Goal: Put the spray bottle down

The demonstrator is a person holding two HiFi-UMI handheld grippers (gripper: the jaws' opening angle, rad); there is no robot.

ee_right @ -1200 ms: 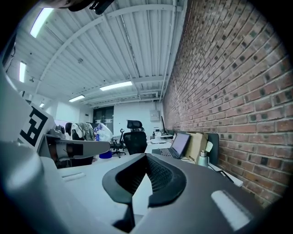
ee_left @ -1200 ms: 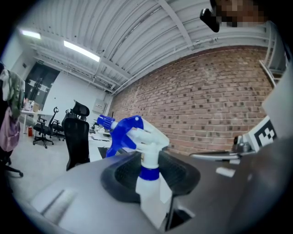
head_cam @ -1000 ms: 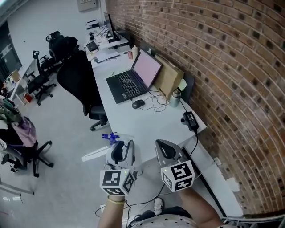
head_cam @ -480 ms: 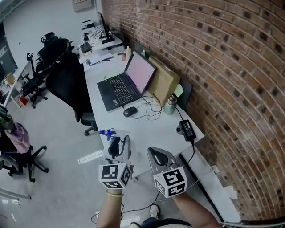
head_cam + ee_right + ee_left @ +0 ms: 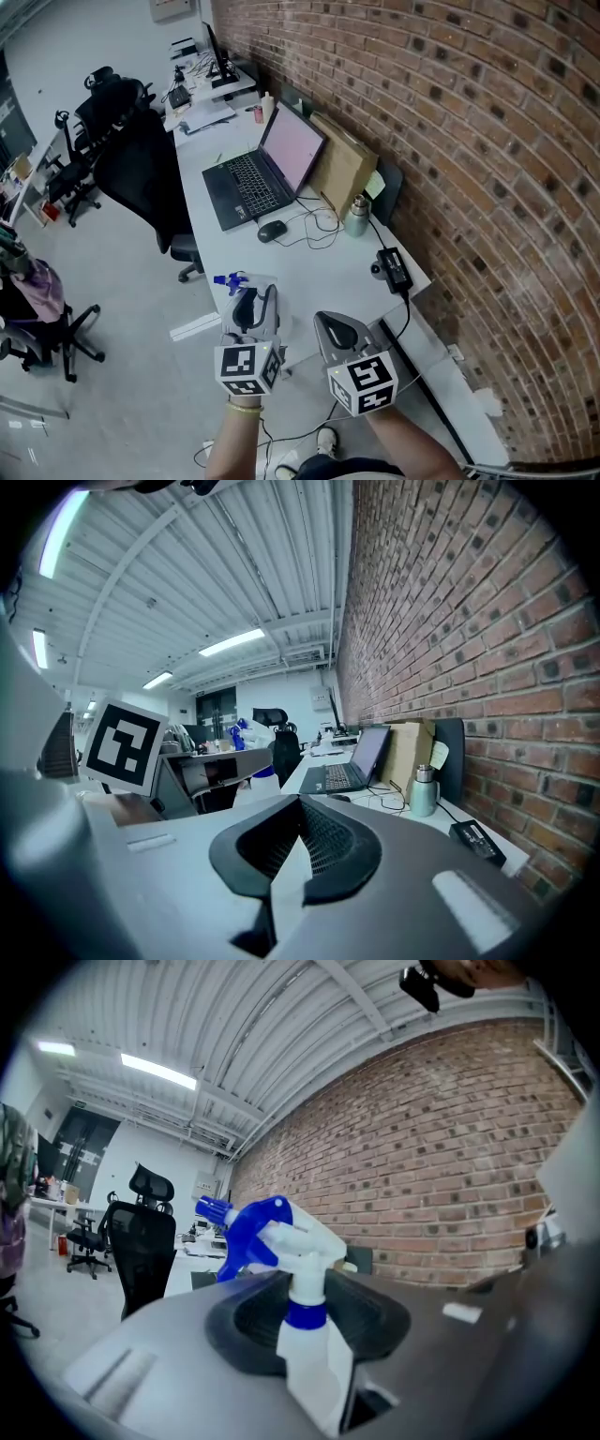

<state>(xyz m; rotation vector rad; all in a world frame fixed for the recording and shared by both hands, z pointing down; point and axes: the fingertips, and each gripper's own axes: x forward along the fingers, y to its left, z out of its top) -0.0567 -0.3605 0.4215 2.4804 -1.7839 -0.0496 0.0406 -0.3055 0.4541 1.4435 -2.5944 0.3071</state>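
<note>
A white spray bottle (image 5: 314,1358) with a blue collar and a blue trigger head (image 5: 231,280) stands upright between the jaws of my left gripper (image 5: 251,307), which is shut on its body. The bottle hangs by the near left edge of the white desk (image 5: 309,267). In the left gripper view the dark pads (image 5: 375,1316) close round the bottle just below its collar. My right gripper (image 5: 337,328) is beside the left one, over the desk's near end. Its jaws are shut with nothing between them (image 5: 300,808). The right gripper view also shows the bottle (image 5: 242,731) at the left.
On the desk beyond lie an open laptop (image 5: 258,169), a mouse (image 5: 272,231), a metal flask (image 5: 356,217), a power adapter (image 5: 389,265) with cables, and a cardboard sheet (image 5: 342,173) against the brick wall (image 5: 469,141). A black office chair (image 5: 141,159) stands left of the desk.
Both grippers have sunk a little and come closer to the desk's near end. The left one still holds the spray bottle upright.
</note>
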